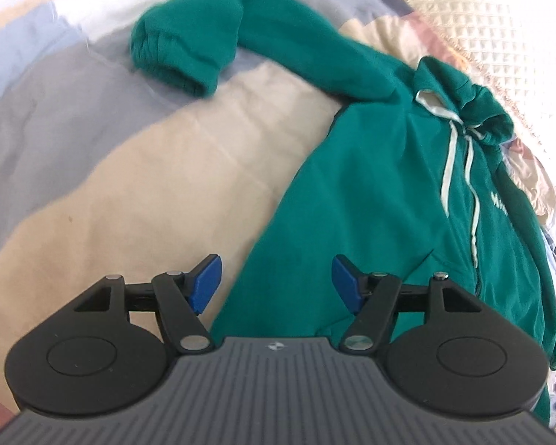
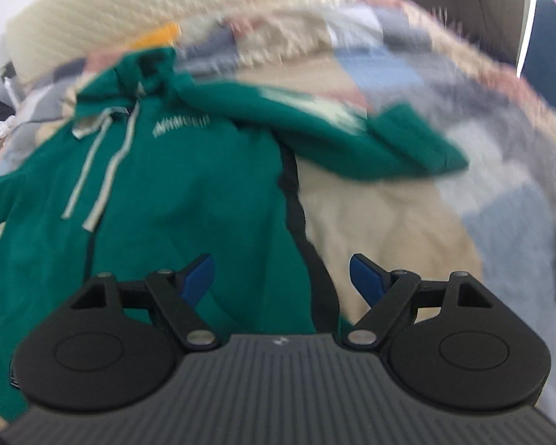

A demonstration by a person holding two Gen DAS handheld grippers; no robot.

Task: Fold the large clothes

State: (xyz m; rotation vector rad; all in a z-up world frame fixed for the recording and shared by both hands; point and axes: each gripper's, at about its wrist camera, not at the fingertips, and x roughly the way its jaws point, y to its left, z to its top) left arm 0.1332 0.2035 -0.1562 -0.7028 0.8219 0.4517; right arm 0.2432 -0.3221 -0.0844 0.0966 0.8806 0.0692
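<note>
- Folding had barely begun: the green hoodie lay front up on the patchwork quilt of a bed, its body flat, its hood bunched at the far end toward the cream waffle-weave cover.
- Relative to the hoodie's body, one sleeve stretched away sideways and curled back on itself at the cuff, resting on the quilt well apart from the torso; in the right wrist view the other sleeve also ran out to the side, blurred.
- The white drawstrings trailed down the chest from the hood, beside small white lettering that was too smeared to read.
- The left gripper hovered above the hoodie's near edge, jaws spread wide, nothing between its blue pads.
- The right gripper hung over the hoodie's side seam, near where body met quilt, likewise spread wide and empty; no fabric was pinched by either.
- Judged from this layout, the step in hand was the approach to a first fold, with both sleeves not yet brought in.
- The next move probably called for each gripper to drop onto a sleeve or a side edge, close on one layer of fleece, and carry it across the chest.
- Thick, limp fabric would likely sag and drag, so a grip near the cuff or shoulder seam seemed wiser than mid-sleeve.
</note>
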